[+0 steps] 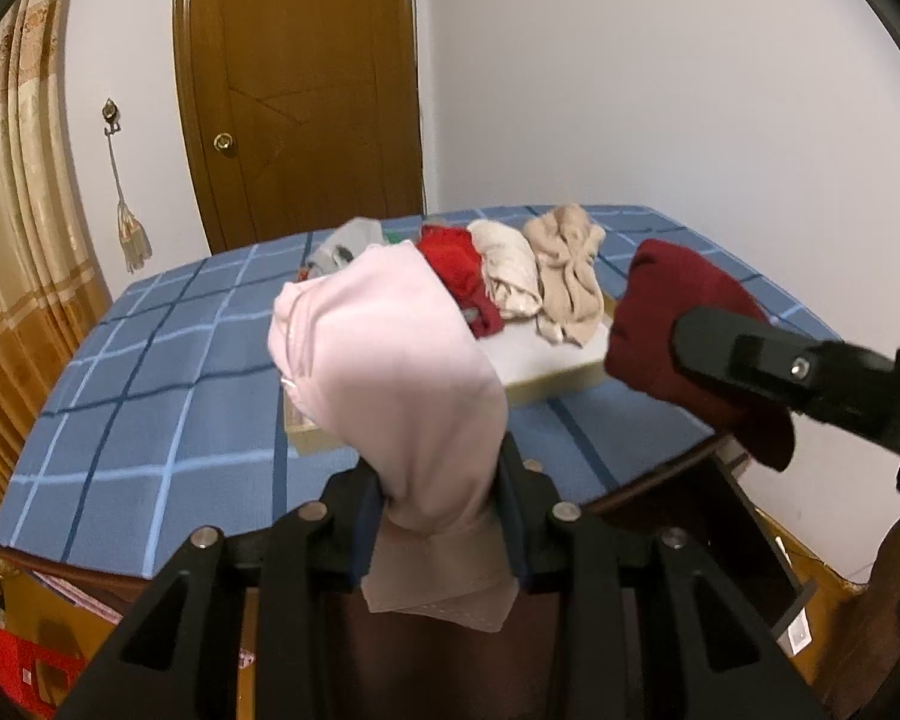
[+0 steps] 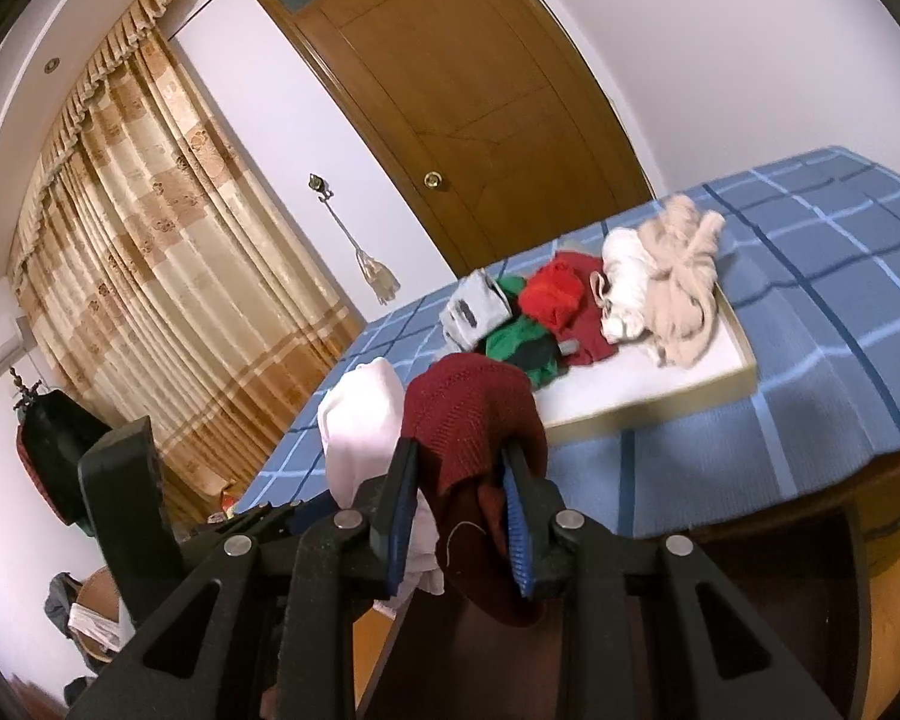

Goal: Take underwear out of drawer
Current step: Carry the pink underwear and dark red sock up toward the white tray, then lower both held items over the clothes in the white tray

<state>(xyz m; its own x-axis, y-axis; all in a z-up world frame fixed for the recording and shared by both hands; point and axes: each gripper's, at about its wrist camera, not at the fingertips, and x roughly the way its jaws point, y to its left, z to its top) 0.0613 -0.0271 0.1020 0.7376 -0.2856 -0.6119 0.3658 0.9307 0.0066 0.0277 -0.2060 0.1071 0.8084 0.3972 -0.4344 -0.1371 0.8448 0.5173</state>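
My left gripper [image 1: 444, 516] is shut on a pale pink piece of underwear [image 1: 384, 360] and holds it up in front of the table. My right gripper [image 2: 459, 516] is shut on a dark red knitted piece [image 2: 474, 414], which also shows at the right of the left wrist view [image 1: 678, 324]. The pink piece shows in the right wrist view [image 2: 360, 420] just left of the dark red one. A flat white tray [image 2: 708, 366] on the blue checked tablecloth [image 1: 150, 372] holds a pile of underwear: beige [image 2: 684, 282], white [image 2: 624, 276], red [image 2: 558, 294], green [image 2: 516, 336], grey [image 2: 474, 306].
The open dark wooden drawer [image 1: 768, 546] lies below the table's front edge. A brown door [image 1: 306, 90] and white wall stand behind the table. Gold curtains [image 2: 150, 240] hang at the left. Clutter sits on the floor at lower left.
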